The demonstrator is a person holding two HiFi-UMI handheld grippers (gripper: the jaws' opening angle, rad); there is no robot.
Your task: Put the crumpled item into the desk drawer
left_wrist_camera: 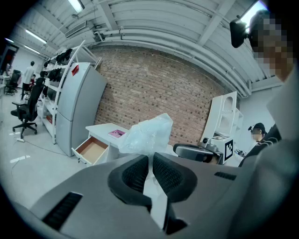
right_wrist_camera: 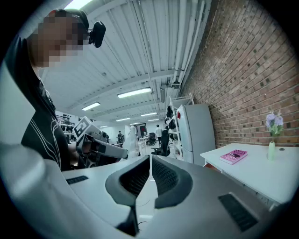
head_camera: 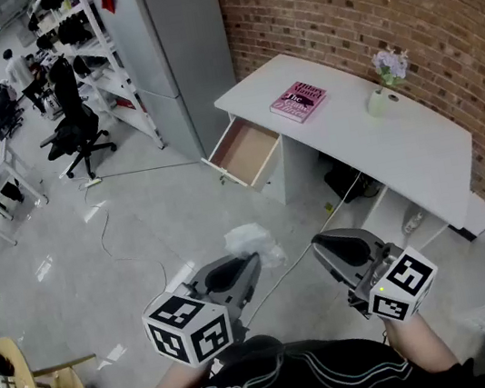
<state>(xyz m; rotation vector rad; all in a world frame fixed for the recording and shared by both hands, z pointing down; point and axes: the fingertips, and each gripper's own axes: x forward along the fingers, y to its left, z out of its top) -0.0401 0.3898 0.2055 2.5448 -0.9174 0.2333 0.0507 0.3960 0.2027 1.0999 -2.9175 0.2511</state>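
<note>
Grips crumpled item [head_camera: 252, 242] firmly in left gripper [head_camera: 242, 271]; right gripper [head_camera: 327, 246] shut, empty alongside. Carry toward open drawer [head_camera: 244, 149], well ahead of the jaws; release only directly above.

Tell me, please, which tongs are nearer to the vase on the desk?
Right. The right tongs hang below and left of the vase in the head view, well short of the desk; the left tongs, gripping the bag, sit even farther left.

The left claw [head_camera: 248, 269] points forward, its jaws pinched on a crumpled plastic bag [head_camera: 252, 240]. The right claw [head_camera: 322, 247] is level beside it, jaws together and empty.
</note>
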